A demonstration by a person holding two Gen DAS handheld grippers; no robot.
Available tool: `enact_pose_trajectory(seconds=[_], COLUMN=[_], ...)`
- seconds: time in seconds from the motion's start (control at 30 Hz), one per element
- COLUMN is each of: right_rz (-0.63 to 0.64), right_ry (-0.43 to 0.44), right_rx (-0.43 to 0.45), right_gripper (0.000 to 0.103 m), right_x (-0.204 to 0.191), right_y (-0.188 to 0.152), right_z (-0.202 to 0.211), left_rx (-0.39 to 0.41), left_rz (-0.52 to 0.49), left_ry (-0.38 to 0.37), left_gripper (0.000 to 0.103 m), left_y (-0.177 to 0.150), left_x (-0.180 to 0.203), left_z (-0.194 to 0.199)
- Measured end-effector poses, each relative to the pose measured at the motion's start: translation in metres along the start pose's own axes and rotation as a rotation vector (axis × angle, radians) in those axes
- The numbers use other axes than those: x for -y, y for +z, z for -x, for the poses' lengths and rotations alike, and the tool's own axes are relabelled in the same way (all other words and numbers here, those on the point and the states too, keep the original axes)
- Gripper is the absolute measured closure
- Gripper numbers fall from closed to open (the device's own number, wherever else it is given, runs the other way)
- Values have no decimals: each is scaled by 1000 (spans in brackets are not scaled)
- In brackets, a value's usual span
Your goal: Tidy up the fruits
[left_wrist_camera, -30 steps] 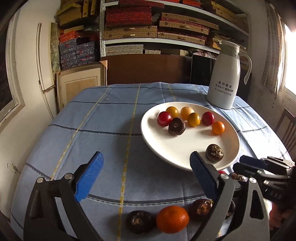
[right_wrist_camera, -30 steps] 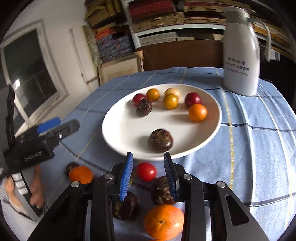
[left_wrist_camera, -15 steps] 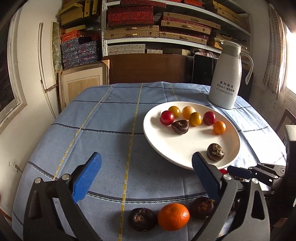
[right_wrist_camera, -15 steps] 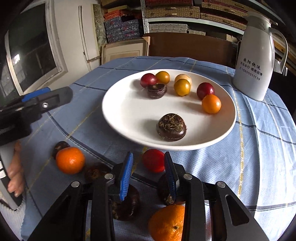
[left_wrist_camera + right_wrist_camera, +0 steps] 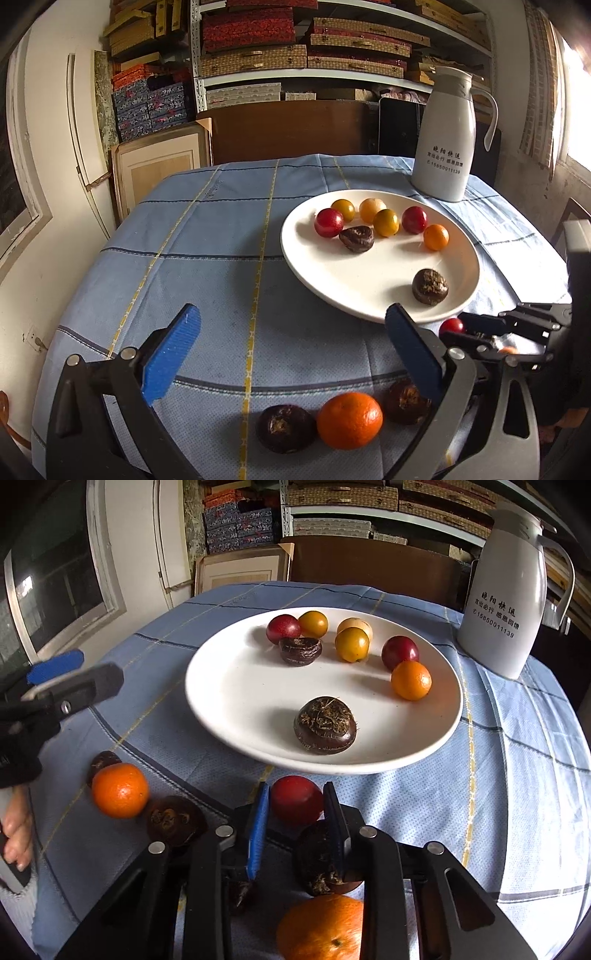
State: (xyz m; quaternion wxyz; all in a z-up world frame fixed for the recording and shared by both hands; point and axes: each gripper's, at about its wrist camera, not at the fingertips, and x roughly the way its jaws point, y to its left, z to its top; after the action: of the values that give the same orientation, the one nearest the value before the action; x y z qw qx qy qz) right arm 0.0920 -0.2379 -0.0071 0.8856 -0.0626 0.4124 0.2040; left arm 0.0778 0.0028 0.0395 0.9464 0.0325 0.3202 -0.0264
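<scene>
Now closer in than a second ago: red tomato (image 5: pixel 296 799) on the counter (image 5: pixel 517 812) just below the plate (image 5: pixel 236 716) rim, between the right gripper (image 5: pixel 297 814)'s narrow fingers — contact unclear. Risk: rolling off or bruising if pinched off-centre. Left gripper (image 5: pixel 291 345) wide, empty. Jug (image 5: pixel 511 602) printed "15850011139".

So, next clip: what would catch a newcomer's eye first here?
Probably the white plate mid-table, holding small red, yellow and orange fruits plus two dark water chestnuts. Next, the red tomato on the blue cloth just below the plate's rim, framed by the right gripper. The white jug stands behind the plate.
</scene>
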Motion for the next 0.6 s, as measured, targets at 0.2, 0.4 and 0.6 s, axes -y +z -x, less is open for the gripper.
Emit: enact_pose_trajectory(seconds=[0.2, 0.4, 0.6], right_rz=[-79, -226, -318], right_ry=[117, 150, 166], right_rx=[56, 127, 136], right_gripper=[74, 74, 74], right_x=[7, 36, 53], right_y=[-2, -16, -23], right_z=[24, 50, 54], left_rx=[24, 46, -47], left_rz=[-126, -284, -302], left_ry=[-52, -66, -166], left_gripper=[5, 5, 48], left_y=[-32, -54, -57], left_x=[8, 34, 37], left_z=[19, 26, 10])
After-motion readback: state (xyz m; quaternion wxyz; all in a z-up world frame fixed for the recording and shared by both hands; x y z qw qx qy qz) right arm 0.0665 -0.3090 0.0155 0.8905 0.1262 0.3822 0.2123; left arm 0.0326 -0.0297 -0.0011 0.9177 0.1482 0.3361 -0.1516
